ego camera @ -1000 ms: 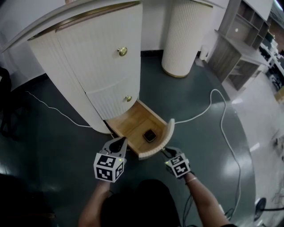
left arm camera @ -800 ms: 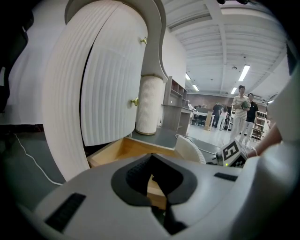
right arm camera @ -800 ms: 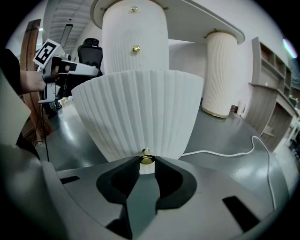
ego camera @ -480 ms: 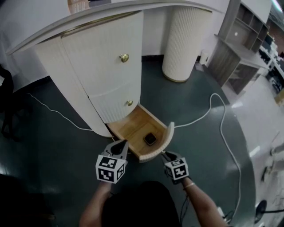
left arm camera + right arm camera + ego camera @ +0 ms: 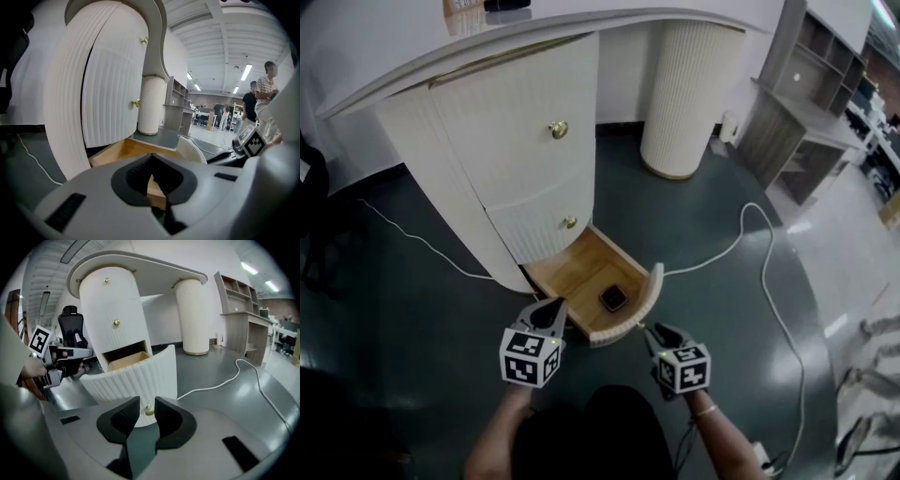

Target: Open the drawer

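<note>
Hovering just short of the drawer's [image 5: 649,292] ribbed front, your right gripper [image 5: 146,399] has its jaws apart. The brass knob [image 5: 150,410] shows in the gap just beyond the tips, with neither pad pressing on it. Your left gripper [image 5: 151,157] is closed on nothing, its tips beside the pulled-out drawer's wooden side. A small dark object [image 5: 613,299] lies inside the drawer, ahead of both grippers.

Cabinet [image 5: 511,131]: cream-white with fine vertical ribbing; knob [image 5: 558,129] brass-gold.
Drawer [image 5: 633,314]: same ribbed cream front, pale honey wood inside.
Small square object [image 5: 613,299] in the drawer: dark, near black.
Floor [image 5: 722,319]: dark grey-green, glossy.
Cable [image 5: 701,259]: white.
Left gripper [image 5: 551,307] and right gripper [image 5: 651,330]: grey, black pads, cubes with black-and-white square markers.
</note>
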`<state>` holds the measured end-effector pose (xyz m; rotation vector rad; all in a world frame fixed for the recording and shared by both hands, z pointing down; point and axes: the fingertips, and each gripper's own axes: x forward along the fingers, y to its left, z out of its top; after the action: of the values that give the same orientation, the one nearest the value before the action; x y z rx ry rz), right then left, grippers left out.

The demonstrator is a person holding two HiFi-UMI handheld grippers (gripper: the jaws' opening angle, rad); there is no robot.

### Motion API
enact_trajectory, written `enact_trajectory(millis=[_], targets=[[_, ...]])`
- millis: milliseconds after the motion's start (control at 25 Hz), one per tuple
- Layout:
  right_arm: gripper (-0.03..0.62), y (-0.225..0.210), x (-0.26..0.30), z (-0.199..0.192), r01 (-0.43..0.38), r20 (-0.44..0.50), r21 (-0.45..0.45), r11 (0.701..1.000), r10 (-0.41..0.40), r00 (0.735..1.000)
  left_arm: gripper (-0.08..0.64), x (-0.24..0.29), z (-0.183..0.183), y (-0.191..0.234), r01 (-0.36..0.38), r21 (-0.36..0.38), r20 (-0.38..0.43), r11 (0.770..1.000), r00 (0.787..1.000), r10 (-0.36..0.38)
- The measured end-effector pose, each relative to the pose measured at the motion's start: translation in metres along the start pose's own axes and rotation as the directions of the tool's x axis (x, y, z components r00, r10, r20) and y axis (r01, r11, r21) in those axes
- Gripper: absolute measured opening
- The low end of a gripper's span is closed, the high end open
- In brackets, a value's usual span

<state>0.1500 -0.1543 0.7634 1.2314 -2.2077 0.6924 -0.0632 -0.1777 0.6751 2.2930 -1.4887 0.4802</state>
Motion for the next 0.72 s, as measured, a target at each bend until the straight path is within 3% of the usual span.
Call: enact_trajectory(millis=[200, 400, 720], targets=[[0.098, 0.016, -0.027, 0.038, -0.037, 0.104, 0.016, 0.999, 0.035, 0.994, 0.002, -0.002, -0.001, 0.003, -0.014, -0.012, 0.002, 1.000, 1.000, 0.015], [0.092, 0.038, -0.045, 0.080, -0.093, 0.221, 0.042, 0.995, 0.081, 0.972, 0.002, -0.006, -0.001, 0.006, -0.024, -0.021, 0.008, 0.999, 1.000, 0.024], [0.014, 0.065, -0.050, 0.107, -0.111, 0.323, 0.016, 0.994, 0.100, 0.941, 0.002, -0.013, 0.004, 0.009, -0.029, -0.035, 0.042, 0.999, 0.999, 0.030]])
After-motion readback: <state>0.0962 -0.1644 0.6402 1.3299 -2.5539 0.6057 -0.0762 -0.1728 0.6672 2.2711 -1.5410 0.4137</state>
